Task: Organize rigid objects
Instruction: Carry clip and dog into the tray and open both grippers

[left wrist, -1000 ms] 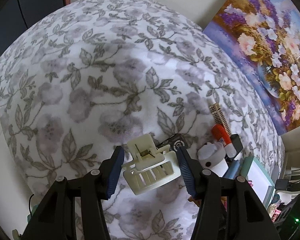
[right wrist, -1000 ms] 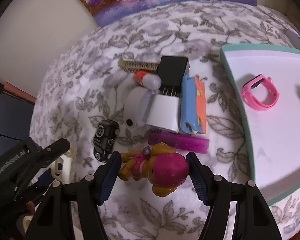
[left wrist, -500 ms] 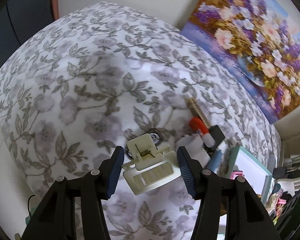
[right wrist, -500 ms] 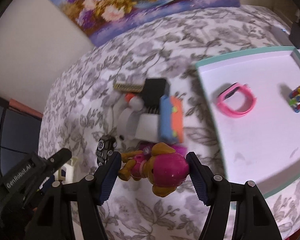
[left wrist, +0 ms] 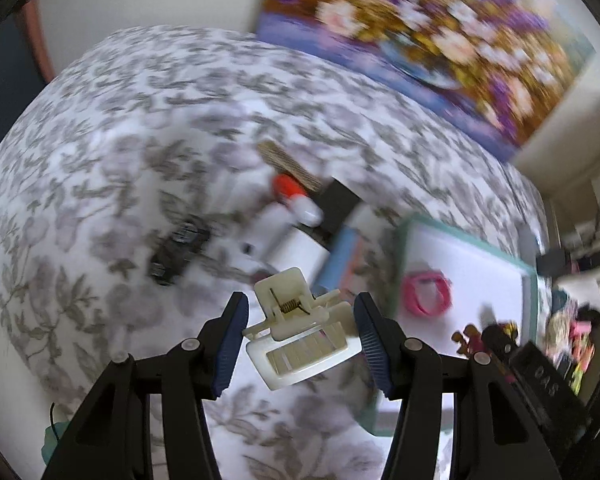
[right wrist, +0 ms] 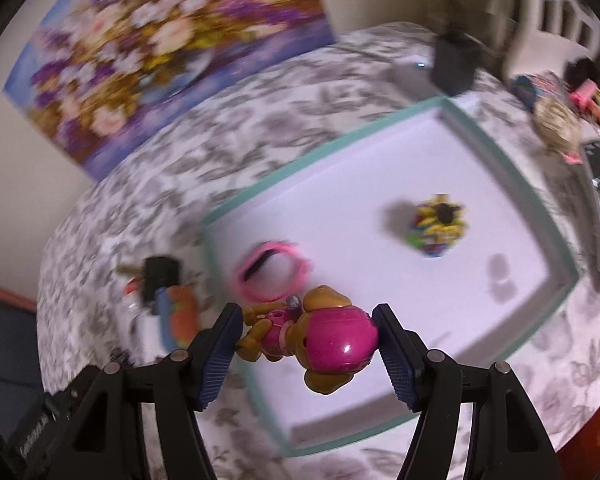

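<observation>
My left gripper (left wrist: 300,344) is shut on a cream hair claw clip (left wrist: 300,340) and holds it above the flowered cloth, just left of the teal-rimmed white tray (left wrist: 528,276). My right gripper (right wrist: 306,350) is shut on a pink and tan toy pup figure (right wrist: 320,340) and holds it over the near left corner of the tray (right wrist: 512,168). A pink wristband (right wrist: 274,270) and a small multicoloured toy (right wrist: 438,226) lie in the tray. The wristband also shows in the left wrist view (left wrist: 426,292). The views are blurred.
A pile lies left of the tray: a black toy car (left wrist: 176,250), a white bottle (left wrist: 284,236), a red-capped tube (left wrist: 294,196), a black block (left wrist: 338,204), a blue and orange item (right wrist: 176,312). A flower painting (right wrist: 140,52) leans at the back. Clutter (right wrist: 560,116) lies beyond the tray.
Both grippers have swung right toward the tray, each with its object still held. The right gripper now hangs over the tray's near left corner.
</observation>
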